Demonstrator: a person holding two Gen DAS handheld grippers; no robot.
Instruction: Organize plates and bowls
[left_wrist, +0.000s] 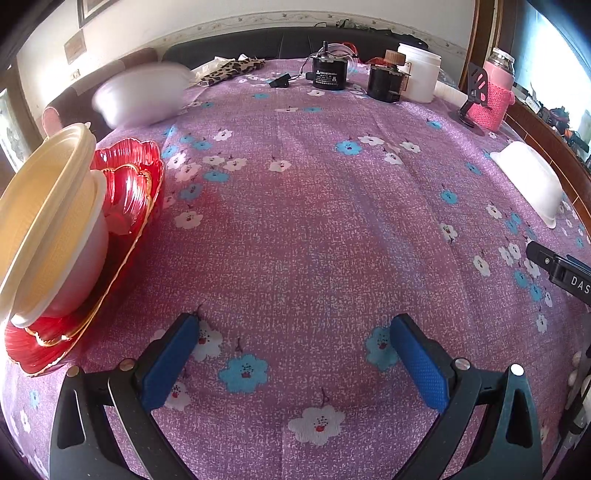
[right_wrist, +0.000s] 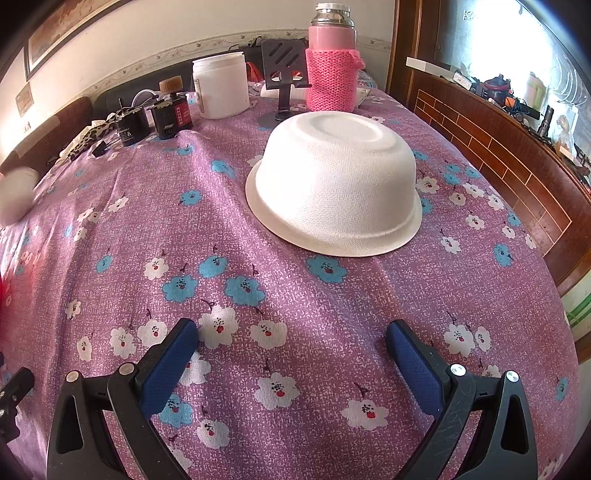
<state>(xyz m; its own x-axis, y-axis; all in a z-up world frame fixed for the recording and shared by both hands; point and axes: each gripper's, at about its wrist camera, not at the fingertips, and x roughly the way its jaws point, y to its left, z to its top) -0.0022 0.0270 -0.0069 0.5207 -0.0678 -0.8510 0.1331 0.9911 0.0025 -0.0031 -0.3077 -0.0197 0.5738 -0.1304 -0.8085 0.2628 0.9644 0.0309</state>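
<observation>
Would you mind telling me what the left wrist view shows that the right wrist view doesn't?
Only the left wrist view shows the red glass plates with the cream bowl stack resting on them, tilted.

Only the right wrist view shows the upturned base of the white bowl and the brick-pattern wooden panel.

Both show that bowl upside down, the white jar, the pink flask, the floral purple cloth and an open, empty claw: left claw, right claw.

Pretty bright on my feeds, daylight blowing out the window (right_wrist: 509, 40) at right, heavy fisheye bending at edges, far white bowl (left_wrist: 142, 94) motion-blurred.
</observation>
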